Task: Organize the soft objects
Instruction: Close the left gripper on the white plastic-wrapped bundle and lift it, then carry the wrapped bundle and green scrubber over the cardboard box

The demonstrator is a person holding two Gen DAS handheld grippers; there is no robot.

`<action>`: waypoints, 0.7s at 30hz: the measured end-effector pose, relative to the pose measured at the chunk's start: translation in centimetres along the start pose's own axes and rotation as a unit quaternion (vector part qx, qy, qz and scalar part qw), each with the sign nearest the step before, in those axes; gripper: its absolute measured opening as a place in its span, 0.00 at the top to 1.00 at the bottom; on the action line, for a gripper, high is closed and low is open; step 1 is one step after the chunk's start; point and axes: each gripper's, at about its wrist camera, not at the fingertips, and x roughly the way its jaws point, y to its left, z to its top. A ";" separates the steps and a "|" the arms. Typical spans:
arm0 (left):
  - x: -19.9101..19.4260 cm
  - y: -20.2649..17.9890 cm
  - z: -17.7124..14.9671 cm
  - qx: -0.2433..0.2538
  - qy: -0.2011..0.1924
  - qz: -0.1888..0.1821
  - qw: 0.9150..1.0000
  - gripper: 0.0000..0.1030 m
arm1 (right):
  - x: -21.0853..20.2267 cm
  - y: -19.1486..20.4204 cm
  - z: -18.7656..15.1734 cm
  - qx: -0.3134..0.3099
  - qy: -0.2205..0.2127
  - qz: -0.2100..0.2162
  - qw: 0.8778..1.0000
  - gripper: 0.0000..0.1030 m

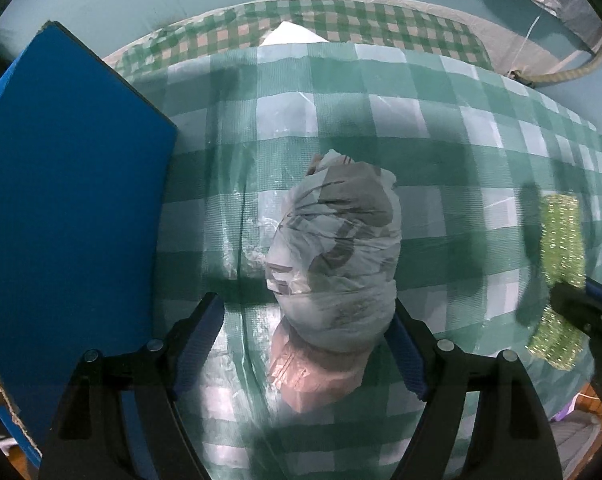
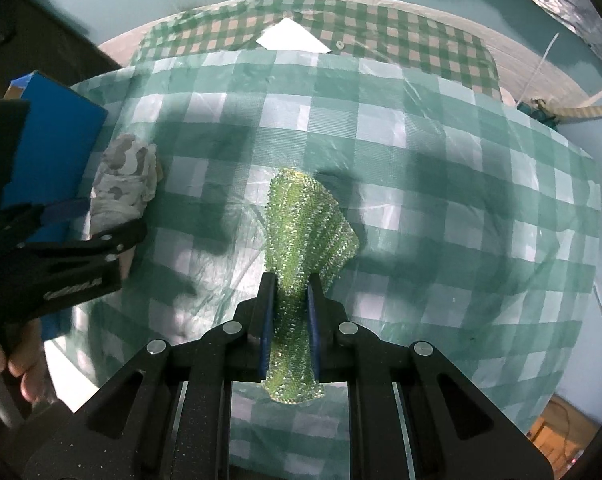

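A person is working two sets of tongs over a checked surface (image 2: 441, 184). The left tongs (image 1: 307, 354) are standing spread around a plastic-wrapped bundle (image 1: 335, 256), apparently not yet pressing it, while the right tongs (image 2: 289, 320) are pinching a glittery green cloth (image 2: 305, 224) clear of the surface. The slick wrap could be slipping out if the left tongs close off-centre. A blue box (image 1: 69, 184) is sitting beside the bundle; its contents are hidden.
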 end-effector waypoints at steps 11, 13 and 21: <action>-1.0 -0.1 -1.2 0.027 -0.008 0.019 0.999 0.69 | -1.6 0.5 -0.9 -0.009 -0.015 0.008 1.000 0.88; -1.5 -0.1 -1.7 0.032 -0.013 0.018 0.999 0.70 | -1.9 0.6 -1.0 -0.010 -0.017 0.009 1.000 0.88; -4.1 0.1 -4.3 0.050 -0.026 0.028 0.998 0.70 | -3.5 1.7 -1.3 -0.028 -0.024 0.009 0.999 0.88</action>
